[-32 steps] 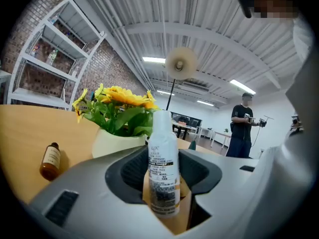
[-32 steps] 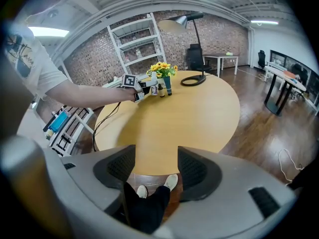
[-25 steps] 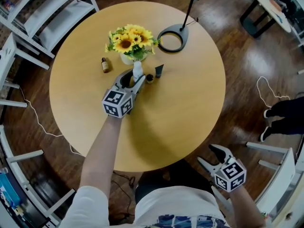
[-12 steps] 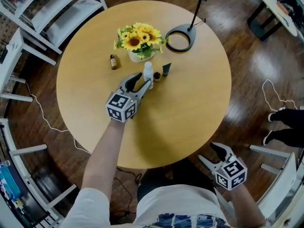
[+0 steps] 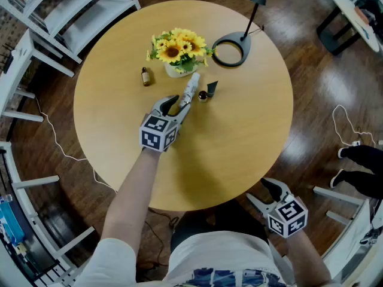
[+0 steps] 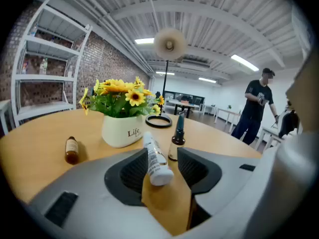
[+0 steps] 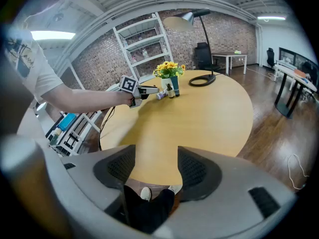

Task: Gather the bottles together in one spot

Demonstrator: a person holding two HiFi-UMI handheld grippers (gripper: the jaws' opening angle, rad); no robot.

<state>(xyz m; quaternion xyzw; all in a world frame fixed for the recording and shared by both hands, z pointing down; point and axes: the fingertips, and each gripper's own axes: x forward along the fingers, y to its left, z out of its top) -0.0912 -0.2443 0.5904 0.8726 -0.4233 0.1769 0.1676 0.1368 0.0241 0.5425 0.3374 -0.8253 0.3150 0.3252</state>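
Observation:
A white bottle [image 5: 190,90] [image 6: 154,157] leans over between the fingers of my left gripper [image 5: 178,104] [image 6: 158,169], its base toward me. The jaws are closing; the bottle rests against the left pad and a gap shows at the right pad. Just beyond stand a small brown dropper bottle [image 5: 203,95] [image 6: 175,144] and a dark tube [image 5: 213,87] [image 6: 180,123]. A small amber bottle [image 5: 145,76] [image 6: 72,150] stands apart to the left. My right gripper [image 5: 269,197] [image 7: 157,171] is open and empty, off the table near my lap.
A white vase of sunflowers [image 5: 178,51] [image 6: 122,129] stands behind the bottles. A black lamp base ring [image 5: 230,49] [image 6: 159,120] lies further back. The round wooden table [image 5: 251,130] is bare at the right and front. White shelves [image 5: 66,17] stand at the left; a person [image 6: 255,108] stands far off.
The white bottle stood upright before and now tips over between the left jaws. The left jaws have narrowed a little. The right gripper has hardly moved.

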